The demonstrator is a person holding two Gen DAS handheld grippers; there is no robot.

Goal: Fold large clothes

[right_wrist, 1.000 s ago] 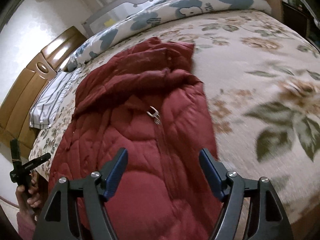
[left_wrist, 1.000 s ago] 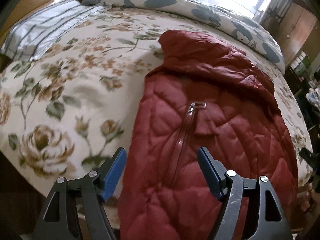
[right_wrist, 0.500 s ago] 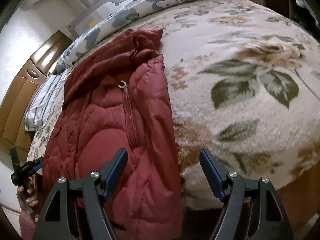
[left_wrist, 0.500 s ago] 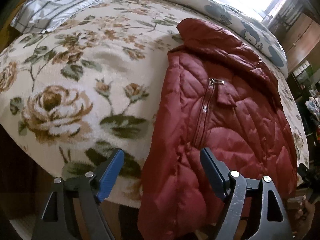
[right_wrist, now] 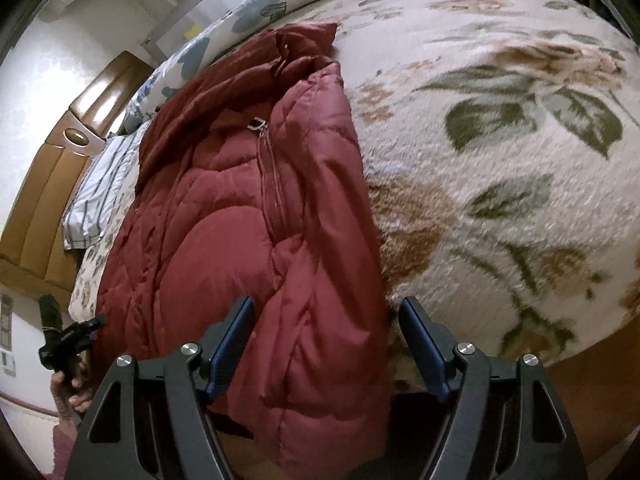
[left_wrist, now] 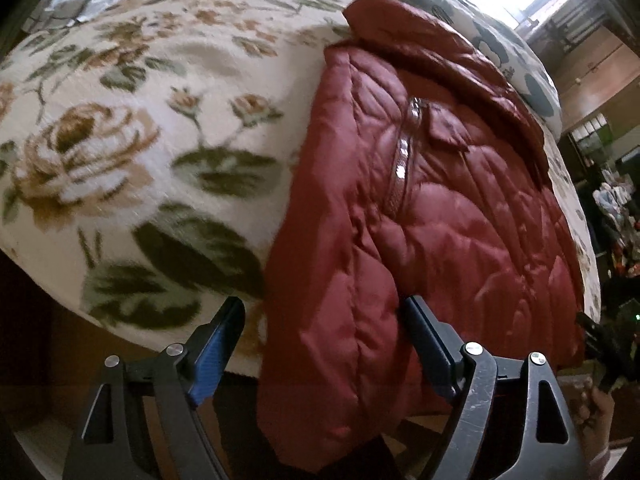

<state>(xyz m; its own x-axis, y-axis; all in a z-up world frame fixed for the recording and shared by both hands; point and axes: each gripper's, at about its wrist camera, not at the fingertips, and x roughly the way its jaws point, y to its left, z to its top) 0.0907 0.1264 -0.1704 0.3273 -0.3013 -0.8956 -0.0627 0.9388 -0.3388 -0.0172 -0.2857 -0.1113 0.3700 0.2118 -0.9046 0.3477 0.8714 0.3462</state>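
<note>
A dark red quilted jacket lies lengthwise on the flowered bed cover, its zip closed and its hem hanging over the bed's near edge. My left gripper points steeply down at the hem's left corner. It is open, and the cloth sits between the blue pads without being pinched. In the right wrist view the jacket fills the left half. My right gripper is open around the hem's right edge, with its left finger over the cloth.
A striped pillow and a wooden headboard lie at the far left. A blue-patterned rolled quilt runs along the bed's far side. A hand holding the other gripper shows at the frame's edge. Dark floor lies below the bed edge.
Both grippers have come down and back to the bed's near edge, so the jacket's hanging hem now lies between each pair of fingers. The left jaws stand slightly wider.
</note>
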